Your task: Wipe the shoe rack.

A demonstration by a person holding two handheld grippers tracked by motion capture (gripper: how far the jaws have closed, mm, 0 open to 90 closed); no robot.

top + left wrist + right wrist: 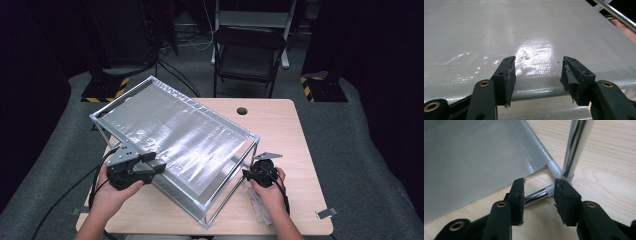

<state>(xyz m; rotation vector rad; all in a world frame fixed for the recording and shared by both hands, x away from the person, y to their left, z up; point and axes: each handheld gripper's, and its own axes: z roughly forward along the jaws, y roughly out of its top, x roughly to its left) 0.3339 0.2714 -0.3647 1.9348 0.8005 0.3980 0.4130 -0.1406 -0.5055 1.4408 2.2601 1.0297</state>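
A chrome-tube frame (150,80) stands skewed on the wooden table (280,125), with a silvery woven sheet (175,135) spread across its top. My left gripper (159,165) reaches in from the frame's near left side. In the left gripper view it (537,75) is open, and the sheet's (531,30) near edge lies between the two jaws without being pinched. My right gripper (246,173) is at the frame's right lower corner. In the right gripper view it (539,187) is open around the low tube (535,196), just short of the white corner joint (555,168) and the upright tube (574,147).
A black folding chair (250,50) stands beyond the table's far edge. The tabletop has a round cable hole (242,110) at the back. A clear plastic piece (259,207) lies under the right forearm. The frame covers most of the table's left and middle.
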